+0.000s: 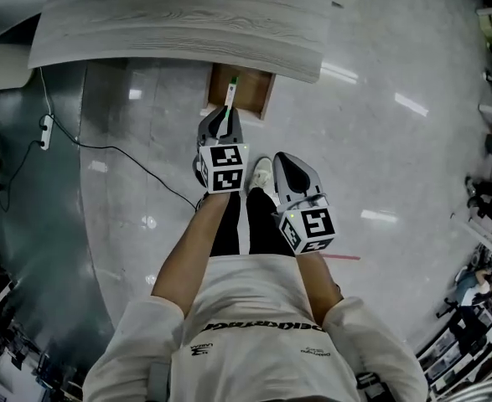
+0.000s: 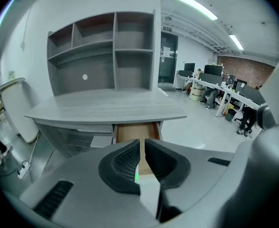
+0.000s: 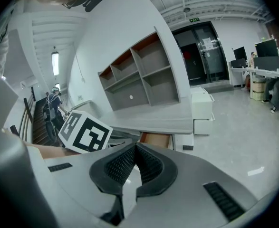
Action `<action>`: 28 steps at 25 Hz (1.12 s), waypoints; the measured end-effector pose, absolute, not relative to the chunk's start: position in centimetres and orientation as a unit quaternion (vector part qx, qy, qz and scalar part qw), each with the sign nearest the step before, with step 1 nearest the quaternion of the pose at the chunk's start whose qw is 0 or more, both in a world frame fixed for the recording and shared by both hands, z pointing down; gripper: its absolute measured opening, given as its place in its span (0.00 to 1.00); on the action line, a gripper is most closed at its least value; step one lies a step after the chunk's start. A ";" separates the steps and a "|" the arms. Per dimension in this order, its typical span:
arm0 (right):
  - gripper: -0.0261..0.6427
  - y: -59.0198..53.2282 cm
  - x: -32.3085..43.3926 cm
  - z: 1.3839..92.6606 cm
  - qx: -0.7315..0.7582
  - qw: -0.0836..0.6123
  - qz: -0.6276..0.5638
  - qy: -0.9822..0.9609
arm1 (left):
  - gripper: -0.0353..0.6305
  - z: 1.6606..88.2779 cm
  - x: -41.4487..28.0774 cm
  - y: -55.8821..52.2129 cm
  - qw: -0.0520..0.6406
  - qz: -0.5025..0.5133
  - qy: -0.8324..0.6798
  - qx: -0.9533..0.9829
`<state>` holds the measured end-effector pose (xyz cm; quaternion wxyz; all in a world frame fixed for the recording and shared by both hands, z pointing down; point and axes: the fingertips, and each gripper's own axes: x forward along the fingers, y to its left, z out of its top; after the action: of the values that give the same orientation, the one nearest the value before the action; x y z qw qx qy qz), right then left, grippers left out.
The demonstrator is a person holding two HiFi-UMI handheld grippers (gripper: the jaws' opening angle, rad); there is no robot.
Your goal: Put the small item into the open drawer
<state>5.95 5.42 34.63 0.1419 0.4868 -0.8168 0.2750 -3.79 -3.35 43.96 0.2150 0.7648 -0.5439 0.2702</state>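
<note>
Pinching the small item [image 1: 229, 96], left gripper [image 1: 227, 114] hovers before open drawer [image 1: 256, 90].

The bench [image 1: 187, 15] top is pale grey with long wood-grain streaks. The open drawer [image 1: 256, 90] under it is warm brown inside. The small item [image 1: 230, 93] is white with a green tip. The left gripper [image 1: 227, 114] and right gripper [image 1: 281, 162] have light grey shells, and each carries a cube of black-and-white square markers. Their fingers [image 2: 125, 163] are black with fine ribbing. The floor [image 1: 380, 157] is glossy pale grey, crossed by a thin black cable [image 1: 120, 151]. The person's shirt [image 1: 262, 308] is white with black lettering.
</note>
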 end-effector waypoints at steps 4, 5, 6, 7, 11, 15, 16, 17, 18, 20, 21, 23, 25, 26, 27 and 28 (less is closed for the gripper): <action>0.08 5.4 6.2 32.0 0.487 0.137 0.263 -0.822 | 0.10 41.5 -3.3 -1.9 0.190 0.280 -0.527 0.780; 0.08 5.4 6.2 31.3 0.486 0.136 0.260 -0.823 | 0.10 40.7 -3.1 -1.6 0.186 0.279 -0.524 0.783; 0.08 5.4 6.2 30.6 0.485 0.135 0.257 -0.825 | 0.09 39.8 -2.9 -1.5 0.180 0.277 -0.523 0.786; 0.08 5.2 6.1 30.0 0.484 0.135 0.253 -0.827 | 0.09 38.8 -2.9 -1.6 0.174 0.273 -0.523 0.788; 0.08 4.1 5.7 27.5 0.480 0.132 0.239 -0.834 | 0.08 35.0 -3.1 -2.6 0.162 0.249 -0.529 0.795; 0.08 4.4 5.6 25.0 0.480 0.128 0.231 -0.837 | 0.08 31.4 -3.7 -2.1 0.162 0.227 -0.535 0.798; 0.08 4.5 5.5 24.4 0.481 0.127 0.228 -0.837 | 0.08 30.5 -3.8 -1.9 0.162 0.221 -0.535 0.799; 0.08 4.6 5.4 23.8 0.482 0.125 0.225 -0.838 | 0.08 29.5 -3.9 -1.6 0.160 0.215 -0.535 0.801; 0.08 4.6 5.4 23.2 0.482 0.124 0.222 -0.838 | 0.08 28.6 -4.0 -1.4 0.155 0.210 -0.534 0.804; 0.08 4.7 5.3 22.0 0.483 0.121 0.215 -0.840 | 0.08 26.8 -4.1 -0.8 0.143 0.204 -0.531 0.810; 0.08 4.8 5.2 21.4 0.483 0.119 0.211 -0.842 | 0.08 25.8 -4.1 -0.4 0.136 0.201 -0.529 0.813; 0.08 5.1 5.0 20.1 0.483 0.116 0.201 -0.845 | 0.08 23.7 -4.3 0.3 0.124 0.198 -0.523 0.820; 0.08 5.3 4.7 18.7 0.482 0.111 0.190 -0.848 | 0.08 22.0 -4.5 1.0 0.117 0.191 -0.520 0.824; 0.08 5.3 4.6 18.1 0.483 0.108 0.186 -0.849 | 0.08 21.2 -4.6 1.2 0.112 0.187 -0.518 0.827; 0.08 5.4 4.5 17.6 0.483 0.104 0.182 -0.850 | 0.08 20.3 -4.6 1.5 0.108 0.182 -0.516 0.830; 0.08 5.5 4.4 17.1 0.485 0.101 0.180 -0.850 | 0.08 19.6 -4.6 1.8 0.105 0.178 -0.515 0.832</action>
<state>4.43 5.51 17.08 0.1007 0.4851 -0.8498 0.1799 -4.60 1.82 19.60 0.1051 0.8320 -0.5149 0.1778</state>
